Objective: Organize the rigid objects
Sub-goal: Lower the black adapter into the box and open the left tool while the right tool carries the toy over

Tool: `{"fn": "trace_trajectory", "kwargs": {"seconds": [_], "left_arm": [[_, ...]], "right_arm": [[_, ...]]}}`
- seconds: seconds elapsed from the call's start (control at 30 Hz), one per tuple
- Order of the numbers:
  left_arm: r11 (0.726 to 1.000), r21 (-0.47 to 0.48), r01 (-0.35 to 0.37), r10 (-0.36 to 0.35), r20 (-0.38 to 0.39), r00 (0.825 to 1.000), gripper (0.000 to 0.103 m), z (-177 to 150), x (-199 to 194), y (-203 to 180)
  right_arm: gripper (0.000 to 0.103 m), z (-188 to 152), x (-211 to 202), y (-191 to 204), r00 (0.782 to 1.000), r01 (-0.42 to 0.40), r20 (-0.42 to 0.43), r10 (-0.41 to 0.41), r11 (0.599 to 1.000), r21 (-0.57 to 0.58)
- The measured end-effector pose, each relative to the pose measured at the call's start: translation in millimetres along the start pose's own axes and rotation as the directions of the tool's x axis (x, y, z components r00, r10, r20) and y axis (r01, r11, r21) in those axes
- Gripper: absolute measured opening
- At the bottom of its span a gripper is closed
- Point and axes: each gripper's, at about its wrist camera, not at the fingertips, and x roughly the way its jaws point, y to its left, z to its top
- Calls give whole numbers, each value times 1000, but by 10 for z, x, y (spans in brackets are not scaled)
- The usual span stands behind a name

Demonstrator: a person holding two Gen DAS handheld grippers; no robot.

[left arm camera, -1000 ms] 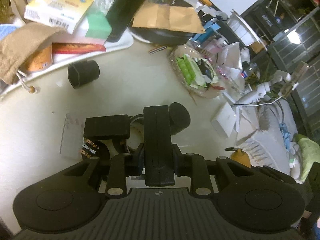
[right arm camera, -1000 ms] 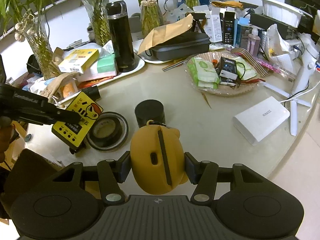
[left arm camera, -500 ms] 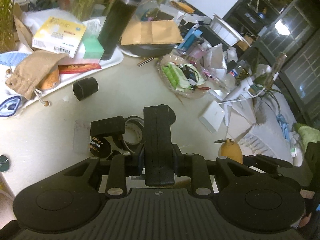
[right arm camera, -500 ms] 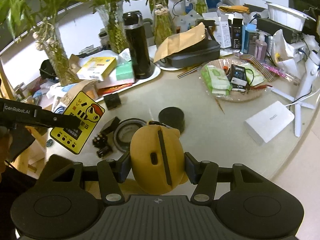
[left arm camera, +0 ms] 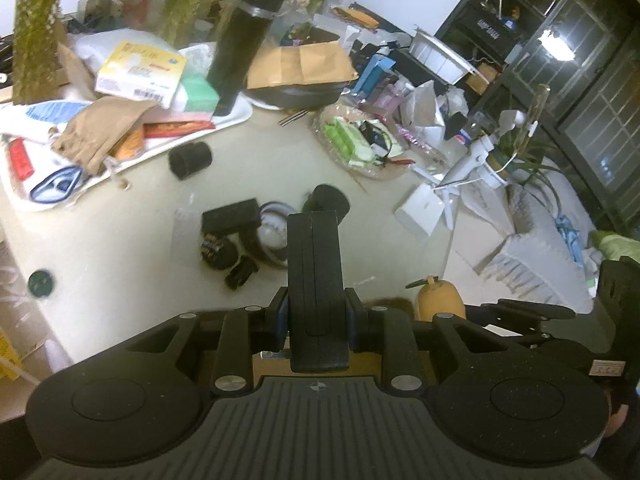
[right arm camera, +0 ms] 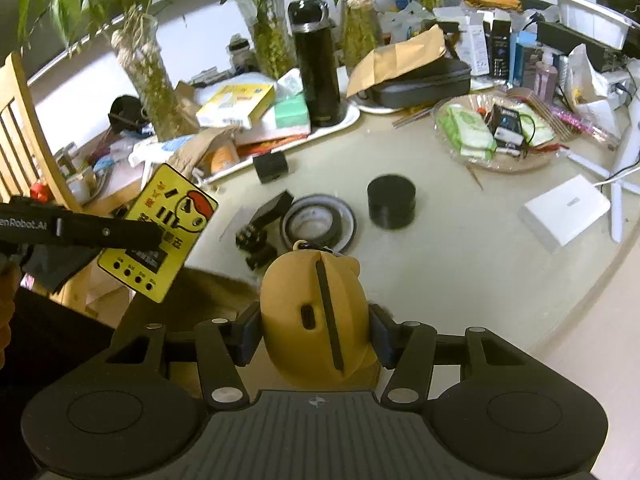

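Cluttered table (right arm camera: pixel 460 240), bare near edge; yellow case (right arm camera: pixel 320 312) clamped

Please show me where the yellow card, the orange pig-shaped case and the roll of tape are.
yellow card (right arm camera: pixel 160 232): right wrist view, middle of its printed face.
orange pig-shaped case (right arm camera: pixel 316 316): right wrist view, its top beside the slot.
roll of tape (right arm camera: pixel 320 222): right wrist view, its upper ring.

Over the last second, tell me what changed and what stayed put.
Both hand-held grippers lifted up and back from the table. The right one still clamps the yellow case; the left still pinches the yellow card. The tape roll and black puck stayed put.
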Motion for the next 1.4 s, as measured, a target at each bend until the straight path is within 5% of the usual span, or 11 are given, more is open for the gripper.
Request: {"fn": "trace_trajectory", "kwargs": {"seconds": [0.33, 0.73, 0.9, 1.4], "left_arm": [[994, -35, -101, 100, -41, 994, 27, -328, 64, 121], [960, 9, -279, 279, -61, 958, 28, -432, 285, 100], [959, 26, -283, 284, -51, 957, 39, -451, 263, 92], [951, 98, -295, 296, 5, 955, 41, -480, -204, 113]], "right_arm": [[58, -225, -29, 73, 999, -14, -31, 14, 1000, 10], [58, -278, -36, 89, 999, -12, -44, 13, 1000, 22], [58, -305, -25, 85, 999, -7, -54, 8, 1000, 28], [58, -320, 56, 89, 997, 17, -75, -13, 999, 47]]}}
